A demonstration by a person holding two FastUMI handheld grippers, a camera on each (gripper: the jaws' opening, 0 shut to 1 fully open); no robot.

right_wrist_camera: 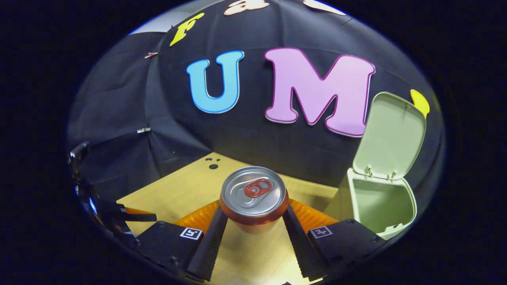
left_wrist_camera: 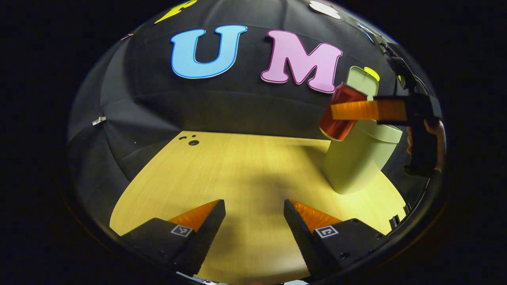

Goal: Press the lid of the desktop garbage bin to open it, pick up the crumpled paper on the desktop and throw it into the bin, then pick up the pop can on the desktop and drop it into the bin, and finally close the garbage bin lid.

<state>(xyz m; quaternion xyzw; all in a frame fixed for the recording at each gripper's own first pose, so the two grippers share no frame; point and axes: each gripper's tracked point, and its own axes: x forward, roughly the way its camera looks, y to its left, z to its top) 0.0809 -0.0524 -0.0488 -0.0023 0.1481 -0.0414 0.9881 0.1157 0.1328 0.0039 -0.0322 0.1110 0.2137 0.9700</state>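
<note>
No readable brand is seen on the red aluminium pop can (right_wrist_camera: 254,198), which is clamped between both fingers of the right gripper (right_wrist_camera: 253,221), tilted in the left gripper view, its silver top with red pull-tab facing the camera. It is held in the air just beside the pale green plastic desktop bin (right_wrist_camera: 380,209), whose lid (right_wrist_camera: 390,134) stands upright and open. The left gripper (left_wrist_camera: 254,221) is held with fingers apart over the light wooden tabletop (left_wrist_camera: 237,174), well apart from the bin.

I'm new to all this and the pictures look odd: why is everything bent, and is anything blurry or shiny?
Left gripper view: the table edge bows like a fishbowl; the can is slightly smeared. Right gripper view: the can is sharp, its top glinting; the bin leans sideways.
</note>
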